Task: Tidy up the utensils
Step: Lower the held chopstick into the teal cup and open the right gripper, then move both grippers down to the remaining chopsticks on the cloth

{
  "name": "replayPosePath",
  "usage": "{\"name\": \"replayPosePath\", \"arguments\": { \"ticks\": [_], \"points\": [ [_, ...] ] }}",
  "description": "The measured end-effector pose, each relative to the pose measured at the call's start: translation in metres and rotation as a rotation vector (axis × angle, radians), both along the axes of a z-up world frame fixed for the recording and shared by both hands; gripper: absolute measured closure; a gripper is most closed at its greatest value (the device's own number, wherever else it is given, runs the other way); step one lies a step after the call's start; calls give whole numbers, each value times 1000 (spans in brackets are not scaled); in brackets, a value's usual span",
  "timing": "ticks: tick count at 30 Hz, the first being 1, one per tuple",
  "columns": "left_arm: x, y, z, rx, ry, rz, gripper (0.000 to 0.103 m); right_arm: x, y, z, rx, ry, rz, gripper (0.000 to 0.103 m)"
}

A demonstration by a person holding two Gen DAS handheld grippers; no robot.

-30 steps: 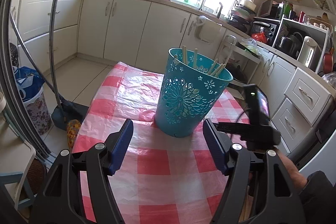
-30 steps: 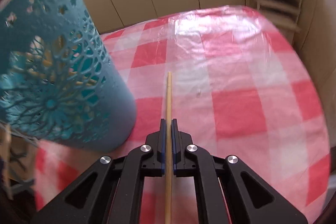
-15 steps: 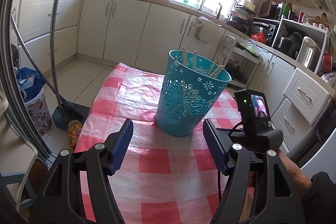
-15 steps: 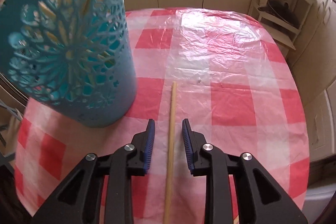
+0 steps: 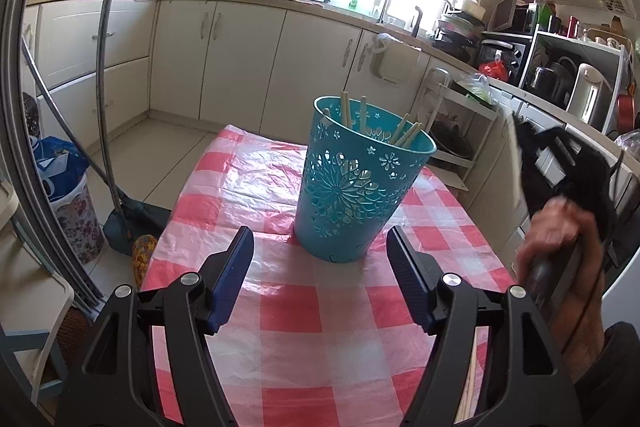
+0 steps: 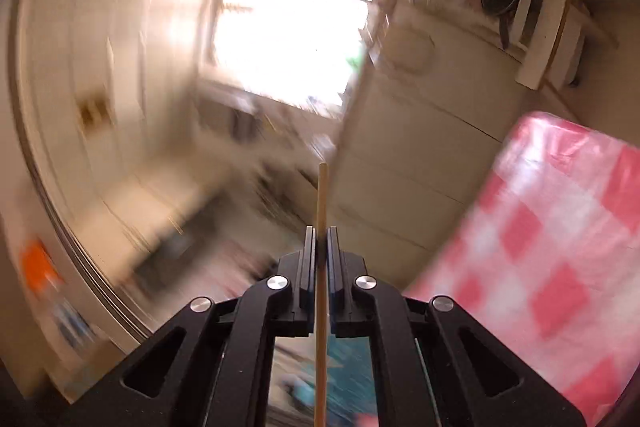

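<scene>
A teal perforated holder (image 5: 360,179) stands on the red-checked tablecloth (image 5: 288,303) with several wooden chopsticks (image 5: 362,113) upright in it. My left gripper (image 5: 320,267) is open and empty, just in front of the holder. My right gripper (image 6: 320,239) is shut on a single wooden chopstick (image 6: 322,199), lifted off the table and tilted up toward the room; its view is motion-blurred. In the left wrist view the right gripper (image 5: 560,163) and the hand on it are blurred at the right, level with the holder's rim.
The table's right edge (image 5: 476,227) is close to cabinet drawers. A mop and dustpan (image 5: 116,219) and a bin (image 5: 68,195) stand on the floor at left. Kitchen counters (image 5: 280,3) run along the back. A strip of tablecloth (image 6: 560,267) shows in the right wrist view.
My right gripper, open around the chopstick lying on the cloth half a second ago, has shut on it, lifted it and swung upward. My left gripper has held still.
</scene>
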State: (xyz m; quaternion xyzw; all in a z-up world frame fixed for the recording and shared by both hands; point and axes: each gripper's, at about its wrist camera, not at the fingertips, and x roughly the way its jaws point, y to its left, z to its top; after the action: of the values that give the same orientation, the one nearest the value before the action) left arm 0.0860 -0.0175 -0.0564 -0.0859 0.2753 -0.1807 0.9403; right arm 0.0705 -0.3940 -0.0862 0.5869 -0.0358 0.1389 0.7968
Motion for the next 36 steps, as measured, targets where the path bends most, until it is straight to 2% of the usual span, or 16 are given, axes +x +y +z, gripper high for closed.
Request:
{"name": "replayPosePath", "arguments": {
  "ticks": [3,6,9,12,17,21,23,25,28,29,30,32,36],
  "points": [
    [1,-1,-1,12,4,19,38,14,-1,8,97,-74,-55,97],
    [1,-1,2,29,-8,39,38,35,12,23,66,-100,-61,97],
    [4,-1,7,39,-22,50,38,49,24,39,-38,-79,-67,97],
    [7,-2,9,42,-24,55,38,64,45,43,-173,-32,-83,97],
    [10,-4,7,44,-20,55,38,72,78,33,-378,53,-89,97],
    [8,-2,8,39,-21,59,38,71,98,24,-504,111,-31,96],
    [5,0,10,37,-27,59,38,62,105,19,-540,137,5,95],
    [3,0,11,42,-26,56,37,48,107,19,-571,170,35,83],
    [-1,-1,12,43,-23,33,36,10,99,23,-538,199,67,75],
    [-2,-4,12,50,-16,14,36,-5,95,26,-523,219,72,67],
    [-3,-6,12,54,-12,2,36,-26,89,28,-506,260,78,60],
    [-7,-11,11,58,-4,-34,36,-62,79,27,-478,331,77,53],
    [-14,-19,5,63,20,-79,35,-118,77,-16,-502,622,106,51]
  ]
}}
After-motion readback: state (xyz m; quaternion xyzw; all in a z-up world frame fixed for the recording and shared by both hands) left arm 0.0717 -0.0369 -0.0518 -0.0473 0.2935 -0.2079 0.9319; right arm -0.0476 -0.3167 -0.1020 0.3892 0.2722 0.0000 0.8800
